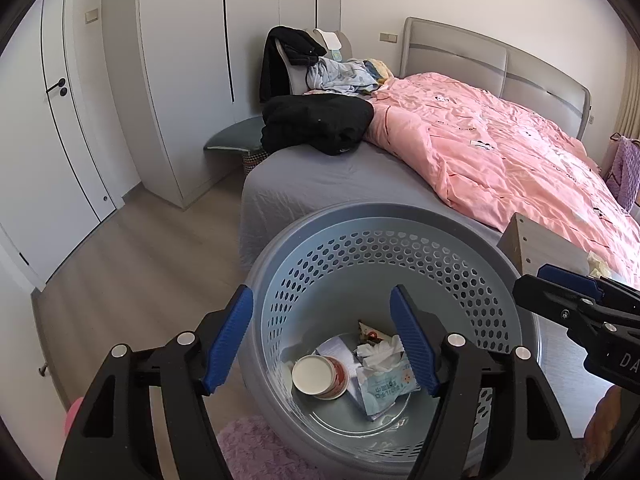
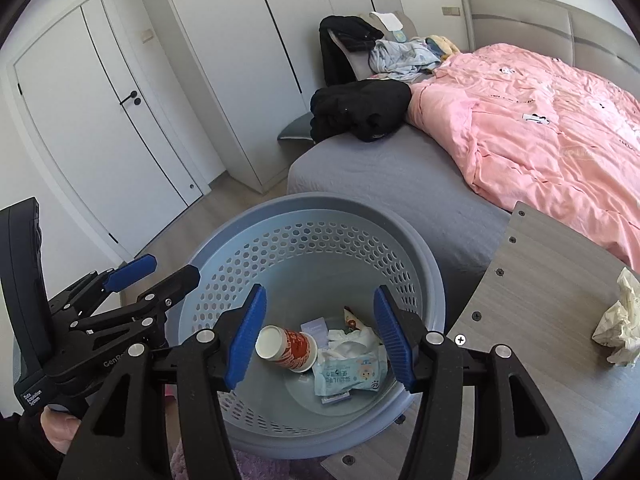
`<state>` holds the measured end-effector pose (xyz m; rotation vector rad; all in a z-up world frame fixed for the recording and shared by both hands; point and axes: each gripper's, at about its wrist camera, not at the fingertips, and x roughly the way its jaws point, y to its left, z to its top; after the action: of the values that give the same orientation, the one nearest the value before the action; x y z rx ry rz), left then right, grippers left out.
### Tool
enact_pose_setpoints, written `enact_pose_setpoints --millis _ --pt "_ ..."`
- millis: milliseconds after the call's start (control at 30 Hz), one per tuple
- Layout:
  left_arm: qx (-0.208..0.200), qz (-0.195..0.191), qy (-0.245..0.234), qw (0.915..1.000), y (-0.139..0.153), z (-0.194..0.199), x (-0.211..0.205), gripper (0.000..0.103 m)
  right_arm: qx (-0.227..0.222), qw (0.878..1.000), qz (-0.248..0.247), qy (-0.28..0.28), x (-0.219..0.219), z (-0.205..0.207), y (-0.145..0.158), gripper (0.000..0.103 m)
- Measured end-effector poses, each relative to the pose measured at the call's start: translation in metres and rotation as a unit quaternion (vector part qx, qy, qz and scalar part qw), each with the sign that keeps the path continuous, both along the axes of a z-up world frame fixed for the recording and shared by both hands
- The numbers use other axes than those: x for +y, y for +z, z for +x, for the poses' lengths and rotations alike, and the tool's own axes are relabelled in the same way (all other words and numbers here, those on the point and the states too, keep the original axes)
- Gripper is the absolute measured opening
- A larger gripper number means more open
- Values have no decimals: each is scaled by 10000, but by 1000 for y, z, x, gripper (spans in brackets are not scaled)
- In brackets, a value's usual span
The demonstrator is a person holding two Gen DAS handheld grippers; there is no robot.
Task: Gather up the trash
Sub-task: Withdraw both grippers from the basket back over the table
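A round blue-grey perforated trash basket [image 1: 400,220] stands on the floor by the bed; it also shows in the right wrist view [image 2: 304,204]. Inside lie a red-and-white paper cup [image 1: 320,376] [image 2: 286,344], a blue wet-wipe pack [image 1: 386,388] [image 2: 350,374], white tissue [image 1: 380,350] and other paper scraps. My left gripper [image 1: 322,344] is open and empty above the basket. My right gripper [image 2: 320,334] is open and empty above it too. A crumpled paper wad [image 2: 620,320] lies on the wooden table [image 2: 532,288] at right.
A bed with grey sheet [image 1: 320,176], pink duvet [image 1: 500,152] and black clothes [image 1: 316,120] lies behind the basket. White wardrobes [image 1: 188,72] and a door [image 2: 100,120] stand at left. A purple fluffy rug [image 1: 256,448] lies below the basket.
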<state>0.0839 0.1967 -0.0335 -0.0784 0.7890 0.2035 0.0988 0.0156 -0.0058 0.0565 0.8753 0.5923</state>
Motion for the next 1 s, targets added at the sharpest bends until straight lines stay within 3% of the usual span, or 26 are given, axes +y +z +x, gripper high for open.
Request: enact_pose_setpoints --millis 433,733,1000 --pt "15 31 -173 9998 3 -3 -18 70 26 9992 104 -383 -32 -14 -1 62" --pt "19 2 -638 9980 6 -1 -56 71 23 9947 21 -1030 -92 -34 1 64" --pt "17 -25 -1303 9915 11 5 -114 72 -67 9831 -32 -1831 -161 -55 8 66"
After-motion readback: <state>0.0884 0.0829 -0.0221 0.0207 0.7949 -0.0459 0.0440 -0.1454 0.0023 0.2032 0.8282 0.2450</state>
